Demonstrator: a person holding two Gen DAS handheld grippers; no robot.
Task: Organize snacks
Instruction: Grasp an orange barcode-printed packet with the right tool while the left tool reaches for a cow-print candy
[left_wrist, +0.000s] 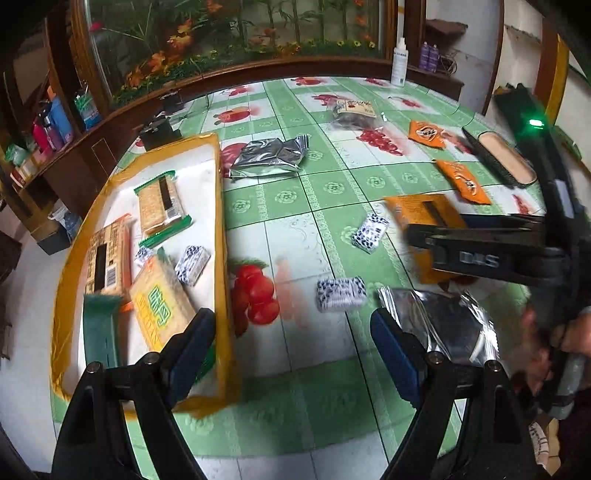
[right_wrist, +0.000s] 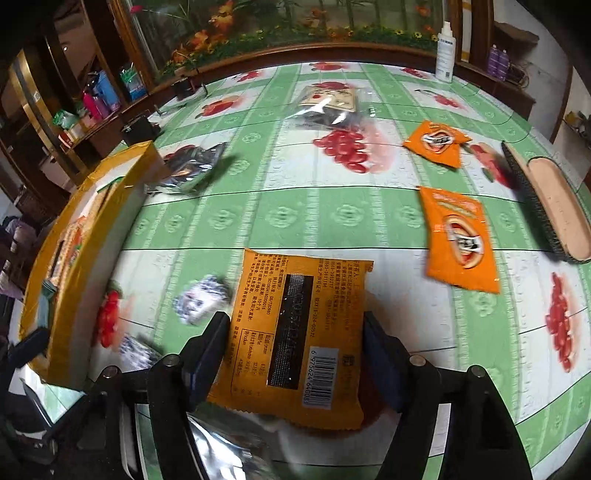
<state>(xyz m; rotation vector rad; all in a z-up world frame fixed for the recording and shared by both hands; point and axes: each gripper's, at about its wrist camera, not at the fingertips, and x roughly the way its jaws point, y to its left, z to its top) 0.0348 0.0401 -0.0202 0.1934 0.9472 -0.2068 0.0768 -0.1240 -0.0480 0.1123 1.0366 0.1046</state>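
Right gripper (right_wrist: 295, 354) is gripping a flat orange plastic snack packet (right_wrist: 295, 332) between its blue-padded fingers (right_wrist: 207, 350), printed back and barcode facing the camera, packet sitting lifted over the green-and-white fruit-print tablecloth surface (right_wrist: 295, 206). In the left wrist view that same orange packet (left_wrist: 424, 218) is showing right of centre, pinched by the right gripper (left_wrist: 417, 236).

Left gripper (left_wrist: 291, 354) is hanging spread wide with nothing between the fingers (left_wrist: 195, 343), just beside the near corner of the shallow yellow-rimmed white tray (left_wrist: 221, 236).

Tray is holding cracker packs with green ends (left_wrist: 160, 206), an orange boxy pack (left_wrist: 107, 258), a yellow-labelled cracker pack (left_wrist: 162, 306) and small blue-and-white wrapped candies (left_wrist: 192, 264).

Lying loose on the surface: two more blue-and-white candies (left_wrist: 341, 293), a crinkled silver foil bag (left_wrist: 267, 157), a second silver foil bag (left_wrist: 443, 321) near the left gripper, two small orange sachets (right_wrist: 460, 240), a clear bag with dark contents (right_wrist: 328, 107), and a brush with dark bristles (right_wrist: 554, 206) at the right edge.
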